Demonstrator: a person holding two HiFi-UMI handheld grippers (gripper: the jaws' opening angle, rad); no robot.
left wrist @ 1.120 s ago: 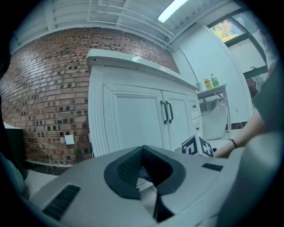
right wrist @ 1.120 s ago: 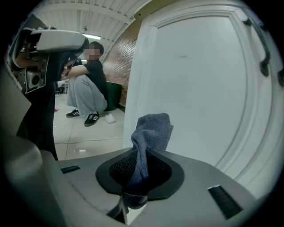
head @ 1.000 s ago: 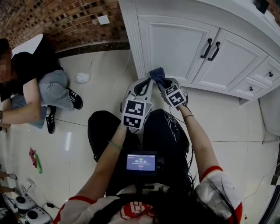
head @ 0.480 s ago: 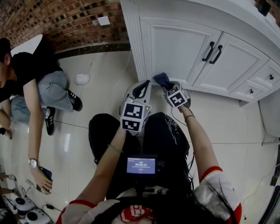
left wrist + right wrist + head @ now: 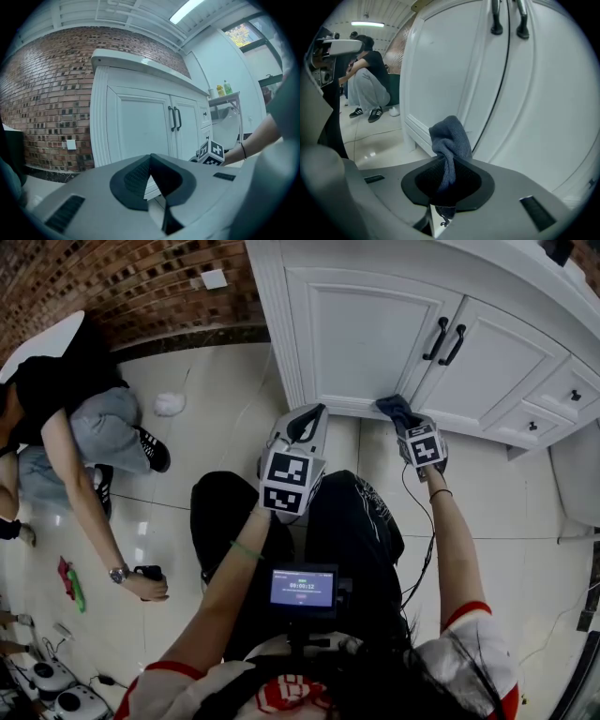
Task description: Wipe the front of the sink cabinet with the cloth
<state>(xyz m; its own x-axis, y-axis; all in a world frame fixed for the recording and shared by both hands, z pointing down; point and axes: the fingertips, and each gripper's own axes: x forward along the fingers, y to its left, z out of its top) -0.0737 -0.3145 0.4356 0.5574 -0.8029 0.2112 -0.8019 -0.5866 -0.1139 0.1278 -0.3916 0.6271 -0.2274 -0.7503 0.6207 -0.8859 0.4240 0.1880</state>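
The white sink cabinet (image 5: pixel 366 334) fills the top of the head view, its two doors carrying black handles (image 5: pixel 445 338). My right gripper (image 5: pixel 401 420) is shut on a dark blue cloth (image 5: pixel 393 408), which is pressed against the lower rail of the left door, near the gap between the doors. In the right gripper view the cloth (image 5: pixel 450 136) sticks up bunched from the right gripper (image 5: pixel 447 174), close to the door panel (image 5: pixel 454 70) below the handles (image 5: pixel 506 18). My left gripper (image 5: pixel 312 415) hangs shut and empty over the floor left of the cloth; its view shows the left gripper (image 5: pixel 151 161) facing the cabinet (image 5: pixel 140 136).
A person (image 5: pixel 75 427) crouches on the tiled floor at the left, one hand (image 5: pixel 145 579) down on a dark object. A white wad (image 5: pixel 170 404) lies by the brick wall (image 5: pixel 122 287). A small screen (image 5: pixel 302 587) sits at my chest. Equipment (image 5: pixel 47 681) stands bottom left.
My right gripper has slid the cloth to the right along the bottom of the left door. The left gripper has hardly moved. The crouching person has reached an arm down to the floor.
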